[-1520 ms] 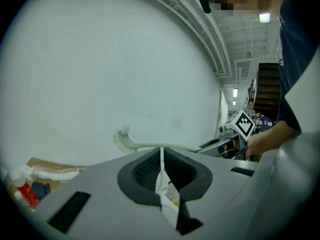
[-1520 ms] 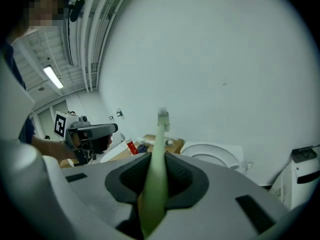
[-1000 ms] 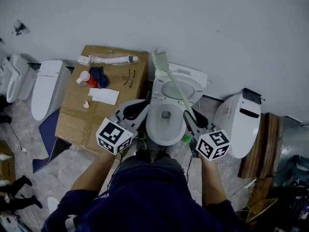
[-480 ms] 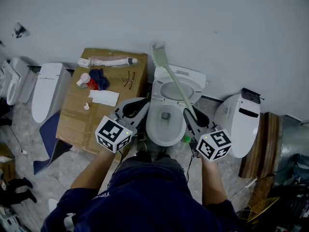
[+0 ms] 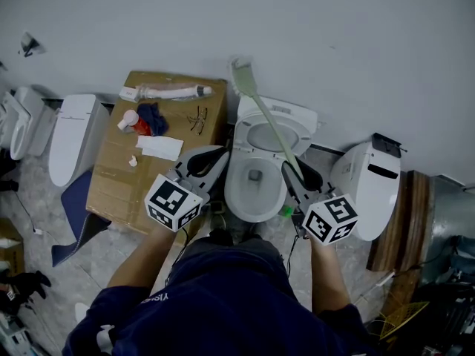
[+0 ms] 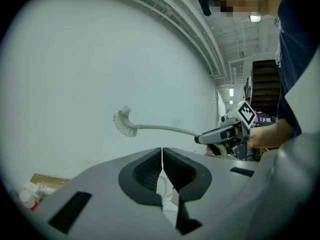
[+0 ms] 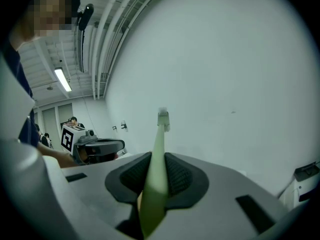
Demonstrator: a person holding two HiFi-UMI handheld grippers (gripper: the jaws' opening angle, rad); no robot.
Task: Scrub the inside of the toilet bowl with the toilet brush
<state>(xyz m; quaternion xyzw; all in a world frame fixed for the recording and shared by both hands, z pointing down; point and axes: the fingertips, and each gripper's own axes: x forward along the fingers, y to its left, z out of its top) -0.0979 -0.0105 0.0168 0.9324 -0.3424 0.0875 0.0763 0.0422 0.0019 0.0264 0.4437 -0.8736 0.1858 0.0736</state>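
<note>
A pale green toilet brush slants up over the white toilet bowl, its bristle head high against the wall. My right gripper is shut on the brush handle at the bowl's right rim. In the left gripper view the brush points left from the right gripper. My left gripper hovers at the bowl's left rim, jaws together on nothing. The seat and lid stand raised behind the bowl.
A cardboard box left of the toilet carries a white tube, a red-capped bottle, a blue cloth and paper. Other white toilets stand at far left and right. The wall lies just behind.
The brush head has risen slightly higher along the wall. Both grippers have shifted slightly; their grip is unchanged.
</note>
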